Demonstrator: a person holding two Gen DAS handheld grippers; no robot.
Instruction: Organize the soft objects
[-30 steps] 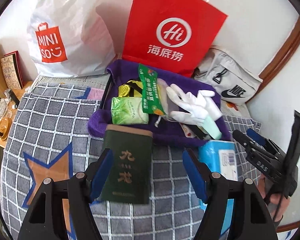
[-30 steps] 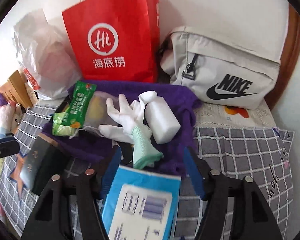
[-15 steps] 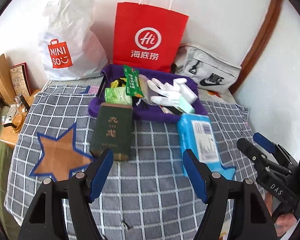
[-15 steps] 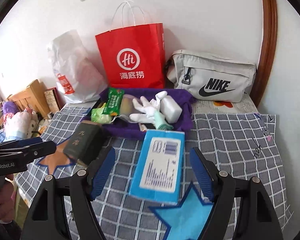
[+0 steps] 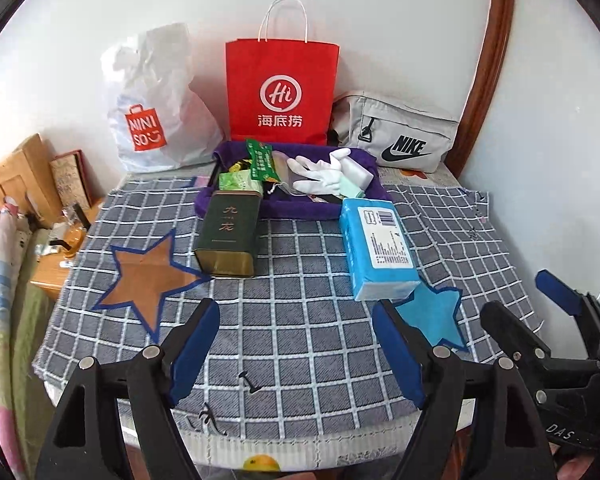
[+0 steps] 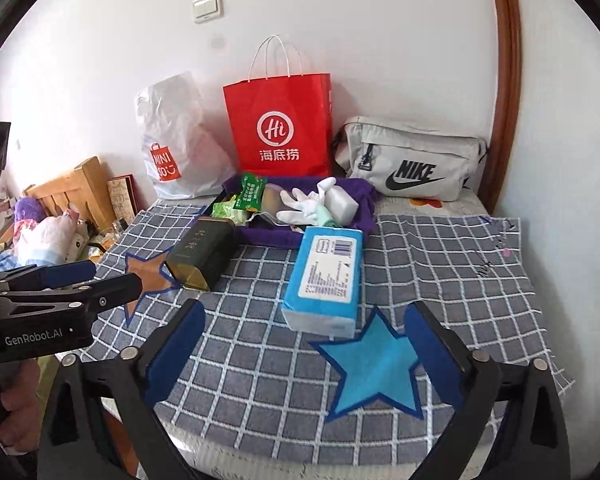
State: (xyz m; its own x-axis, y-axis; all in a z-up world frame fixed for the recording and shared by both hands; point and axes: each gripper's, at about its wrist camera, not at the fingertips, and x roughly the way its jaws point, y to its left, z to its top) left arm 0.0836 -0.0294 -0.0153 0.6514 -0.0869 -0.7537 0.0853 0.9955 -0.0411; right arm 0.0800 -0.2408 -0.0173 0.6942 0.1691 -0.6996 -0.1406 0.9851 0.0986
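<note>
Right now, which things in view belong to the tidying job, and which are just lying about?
In the job:
- blue tissue pack
- green tin
- white glove
- purple tray

Just lying about:
- red paper bag
- Miniso bag
- Nike pouch
- star patches

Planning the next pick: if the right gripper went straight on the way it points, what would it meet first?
Probably the blue star patch on the checked cloth, then the blue tissue pack beyond. The right gripper holds nothing, its jaws opening; depth is uncertain.
</note>
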